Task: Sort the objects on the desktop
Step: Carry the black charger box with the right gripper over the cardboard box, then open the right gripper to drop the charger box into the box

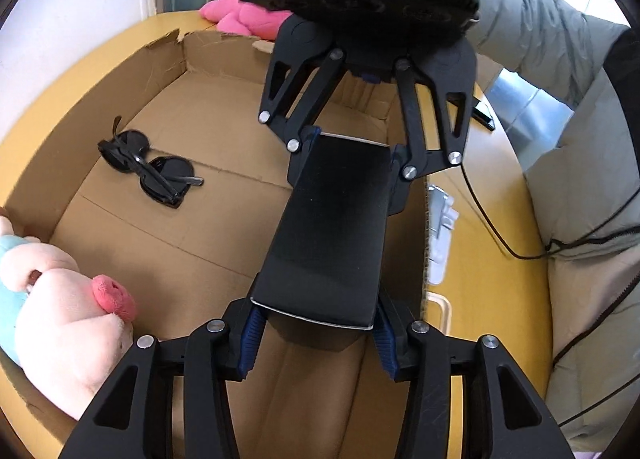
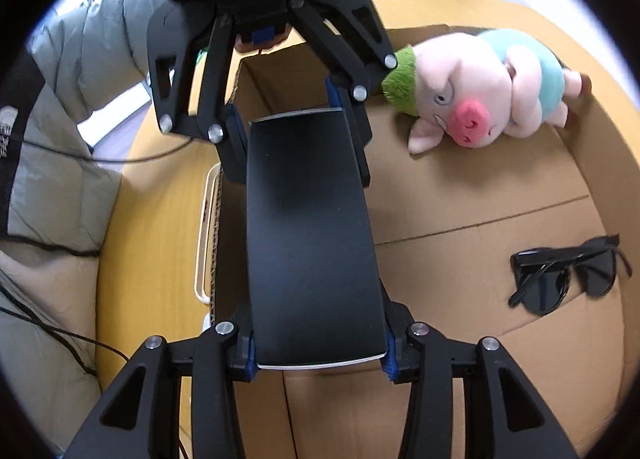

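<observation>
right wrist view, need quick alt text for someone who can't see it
Two pairs of tongs, the right near the camera and the left opposite, grip the ends of a long black box held over an open cardboard box. A plush pig and black sunglasses lie inside it.

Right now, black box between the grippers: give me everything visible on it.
The black box is long, flat and rectangular, matte black on top with a thin pale edge at each end; looks like card. It is held off the floor of the carton, tilted, each end clamped between blue pads: left gripper near, right gripper far. Nothing else touches it. No label or print shows.
</observation>
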Demonstrator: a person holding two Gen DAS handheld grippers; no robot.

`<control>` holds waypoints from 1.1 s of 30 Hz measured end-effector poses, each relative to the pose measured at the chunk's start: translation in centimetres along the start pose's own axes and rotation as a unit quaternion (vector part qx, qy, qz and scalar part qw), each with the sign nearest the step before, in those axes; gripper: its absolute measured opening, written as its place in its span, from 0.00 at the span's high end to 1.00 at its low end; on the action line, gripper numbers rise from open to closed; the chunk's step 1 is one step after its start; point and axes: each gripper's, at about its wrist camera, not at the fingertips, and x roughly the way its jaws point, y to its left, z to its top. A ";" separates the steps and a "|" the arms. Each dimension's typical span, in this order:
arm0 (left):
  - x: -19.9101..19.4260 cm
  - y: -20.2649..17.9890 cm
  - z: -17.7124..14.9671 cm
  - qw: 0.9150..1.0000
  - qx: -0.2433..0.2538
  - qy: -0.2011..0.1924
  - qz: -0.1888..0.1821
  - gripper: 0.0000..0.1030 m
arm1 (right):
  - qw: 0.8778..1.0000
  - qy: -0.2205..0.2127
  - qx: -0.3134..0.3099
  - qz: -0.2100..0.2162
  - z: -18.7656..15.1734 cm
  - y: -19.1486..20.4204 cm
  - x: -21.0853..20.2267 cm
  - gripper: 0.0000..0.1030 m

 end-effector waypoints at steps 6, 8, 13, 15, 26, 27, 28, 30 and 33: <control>0.6 0.9 0.6 0.998 -0.010 0.020 0.065 0.33 | 1.000 0.002 0.015 -0.027 0.3 -0.9 -0.3 0.46; 0.4 1.1 0.7 0.996 -0.009 0.019 0.088 0.28 | 0.999 -0.005 0.013 -0.038 0.2 -0.8 -0.5 0.40; 0.5 1.6 0.5 0.996 -0.025 0.020 0.084 0.28 | 0.997 -0.018 0.034 -0.068 0.0 -2.2 -1.7 0.35; 0.8 1.4 0.4 0.996 -0.019 0.024 0.085 0.28 | 0.996 -0.026 0.040 -0.081 0.0 -2.5 -2.5 0.35; 1.8 1.9 0.9 0.996 -0.038 0.023 0.079 0.28 | 0.991 -0.043 0.089 -0.091 -2.2 -3.4 -5.8 0.35; 1.7 2.0 1.0 0.996 -0.041 0.018 0.074 0.28 | 0.991 -0.029 0.101 -0.087 -2.5 -3.0 -4.9 0.35; 1.6 2.2 1.1 0.996 -0.047 0.014 0.069 0.28 | 0.990 -0.015 0.117 -0.083 -2.9 -3.2 -4.2 0.35; 1.8 2.6 1.3 0.997 -0.060 0.009 0.053 0.28 | 0.986 0.010 0.137 -0.089 -3.5 -3.7 -2.6 0.35; 2.2 2.2 1.5 0.997 -0.065 0.017 0.048 0.28 | 0.986 0.007 0.143 -0.084 -3.3 -3.7 -1.4 0.34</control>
